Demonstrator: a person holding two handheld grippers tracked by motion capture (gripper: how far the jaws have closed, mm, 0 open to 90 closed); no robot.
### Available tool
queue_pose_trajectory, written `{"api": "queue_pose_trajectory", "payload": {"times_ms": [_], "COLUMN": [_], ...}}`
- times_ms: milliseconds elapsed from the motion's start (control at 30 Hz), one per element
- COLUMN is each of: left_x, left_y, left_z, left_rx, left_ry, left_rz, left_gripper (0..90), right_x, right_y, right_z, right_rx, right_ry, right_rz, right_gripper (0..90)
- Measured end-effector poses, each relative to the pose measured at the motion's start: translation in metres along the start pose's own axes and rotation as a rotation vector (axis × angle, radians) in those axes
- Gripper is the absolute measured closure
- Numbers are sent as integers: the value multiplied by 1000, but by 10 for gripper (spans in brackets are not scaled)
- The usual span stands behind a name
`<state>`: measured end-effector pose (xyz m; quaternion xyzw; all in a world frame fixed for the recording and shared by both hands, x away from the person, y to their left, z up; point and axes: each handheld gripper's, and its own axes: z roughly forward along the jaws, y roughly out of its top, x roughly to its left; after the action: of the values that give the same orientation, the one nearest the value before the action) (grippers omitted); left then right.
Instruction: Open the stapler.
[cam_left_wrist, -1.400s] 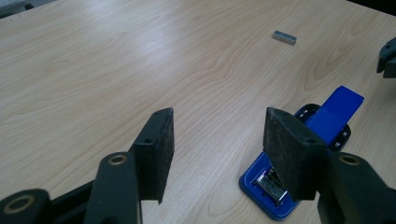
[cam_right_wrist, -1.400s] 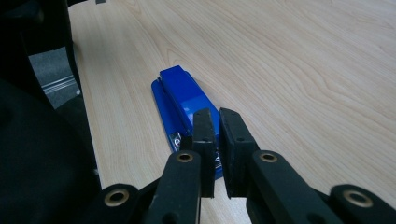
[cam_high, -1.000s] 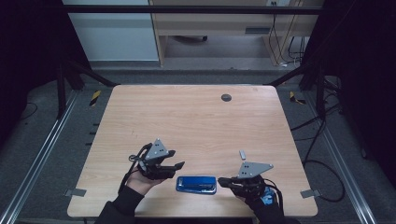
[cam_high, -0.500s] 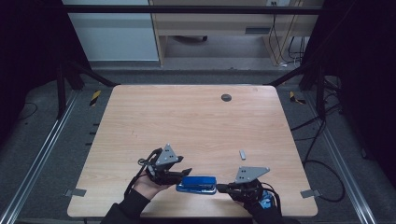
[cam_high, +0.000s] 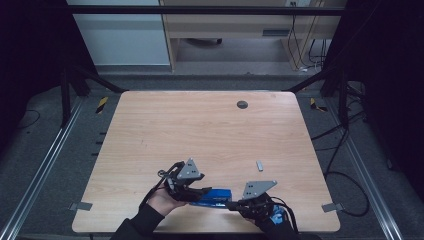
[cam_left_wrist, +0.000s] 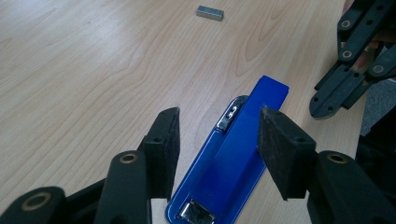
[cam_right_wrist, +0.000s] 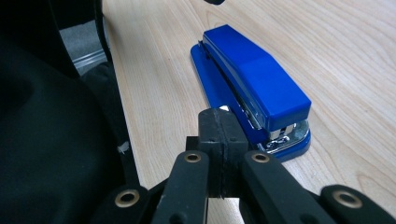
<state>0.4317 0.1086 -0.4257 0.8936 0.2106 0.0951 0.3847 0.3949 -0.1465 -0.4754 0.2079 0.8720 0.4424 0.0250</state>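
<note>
Straddling the blue stapler (cam_left_wrist: 233, 158), the left gripper (cam_left_wrist: 217, 142) has its jaws spread to either side of the body, and they have just been closing in; the pads sit just beside the stapler's flanks with a gap still showing on each side, so nothing is pinched yet. The stapler lies flat on the worktop (cam_high: 200, 130) near its front edge, between the 2 hands, its long axis running along the left gripper's line of sight, hinge end nearest the jaws and nose end pointing away toward the right gripper (cam_left_wrist: 348, 70). That alignment looks like the thing the next squeeze depends on: the jaws would close across the narrow width, not along the length.

The right gripper (cam_right_wrist: 219, 140) has its jaws pressed together on nothing, tips resting just off the stapler's (cam_right_wrist: 254, 84) chrome nose, to one side of it. The left hand is the one placed to grasp. A small grey metal block (cam_left_wrist: 209, 13), perhaps a strip of staples, lies well apart, farther up the worktop.
</note>
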Motion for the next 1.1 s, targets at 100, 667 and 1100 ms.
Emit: {"api": "queue_pose_trajectory", "payload": {"times_ms": [100, 667, 1100], "left_x": [-2, -12, -13], "left_y": [2, 12, 18], "left_z": [3, 27, 44], "left_rx": [24, 128, 202], "left_ry": [-2, -50, -85], "left_rz": [24, 131, 194], "left_gripper": [496, 493, 510], "right_x": [-1, -6, -6], "right_y": [0, -1, -1], "right_z": [2, 9, 10], "right_rx": [13, 61, 66], "right_ry": [-6, -24, -30], "right_rz": [-1, 5, 3], "right_gripper": [900, 900, 900]}}
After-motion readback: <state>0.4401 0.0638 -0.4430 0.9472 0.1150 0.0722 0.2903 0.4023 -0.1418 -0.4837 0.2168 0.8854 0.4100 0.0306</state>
